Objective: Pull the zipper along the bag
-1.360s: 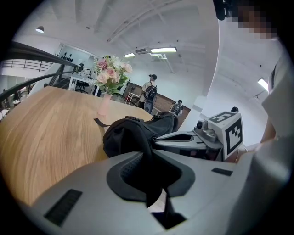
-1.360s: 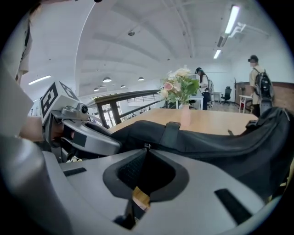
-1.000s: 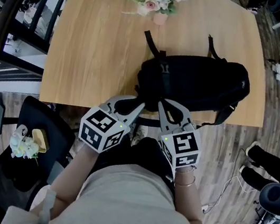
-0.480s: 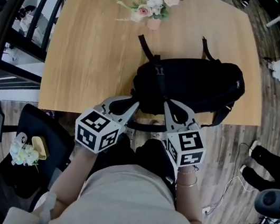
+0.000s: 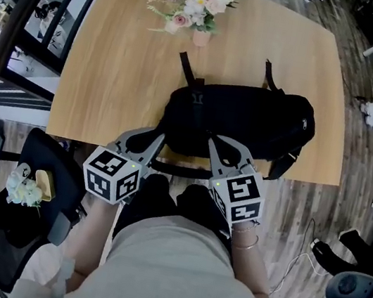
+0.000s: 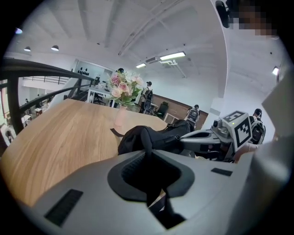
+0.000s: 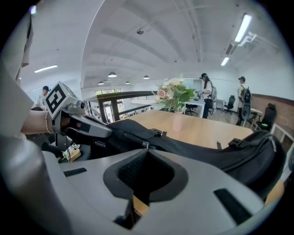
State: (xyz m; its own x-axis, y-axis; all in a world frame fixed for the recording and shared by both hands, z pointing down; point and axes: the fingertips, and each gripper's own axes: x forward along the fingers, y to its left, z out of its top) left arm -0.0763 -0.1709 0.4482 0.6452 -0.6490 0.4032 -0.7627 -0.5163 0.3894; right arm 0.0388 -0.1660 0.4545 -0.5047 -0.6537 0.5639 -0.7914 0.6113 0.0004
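The black bag [image 5: 238, 122] lies along the near edge of the wooden bench [image 5: 116, 61]. The right claw [image 5: 211, 140] pinches its zipper pull [image 7: 145, 146], and the left claw [image 5: 162, 135] is clamped narrow on the bag's fabric. Flowers [image 5: 194, 7] stand beyond.

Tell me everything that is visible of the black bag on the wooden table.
The black fabric bag looks soft and full and lies lengthwise near the front edge of the light wooden table. Two black straps trail from it across the tabletop; another hangs over the edge at the right. The left tool is shut on its fabric at the left end; the right tool is shut on its small metal zipper pull.
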